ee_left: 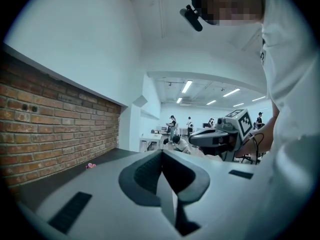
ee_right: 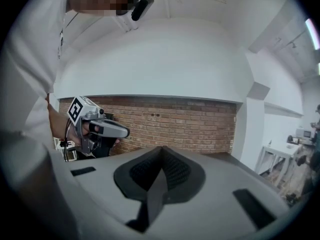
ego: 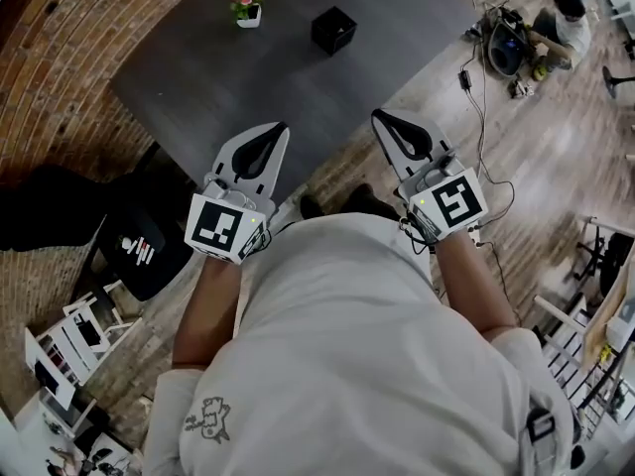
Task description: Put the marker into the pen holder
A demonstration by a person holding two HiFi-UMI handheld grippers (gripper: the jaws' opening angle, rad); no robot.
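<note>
The black cube-shaped pen holder point(ego: 333, 30) stands at the far side of the dark grey table point(ego: 248, 77). No marker shows in any view. My left gripper point(ego: 280, 128) is held near the table's front edge, its jaws shut with nothing between them. My right gripper point(ego: 381, 116) is level with it just off the table's right corner, also shut and empty. In the left gripper view the closed left gripper point(ee_left: 161, 152) points along the table, with the right gripper point(ee_left: 220, 136) beside it. The right gripper view shows the closed right gripper point(ee_right: 161, 148) facing the brick wall, and the left gripper point(ee_right: 100, 129) at left.
A small white pot with pink flowers point(ego: 245, 6) stands at the table's far left, seen small as a pink flower point(ee_left: 90, 165) from the left gripper. A brick wall point(ego: 60, 58) runs left of the table. Cables point(ego: 476, 87) and people sit on the wooden floor at right.
</note>
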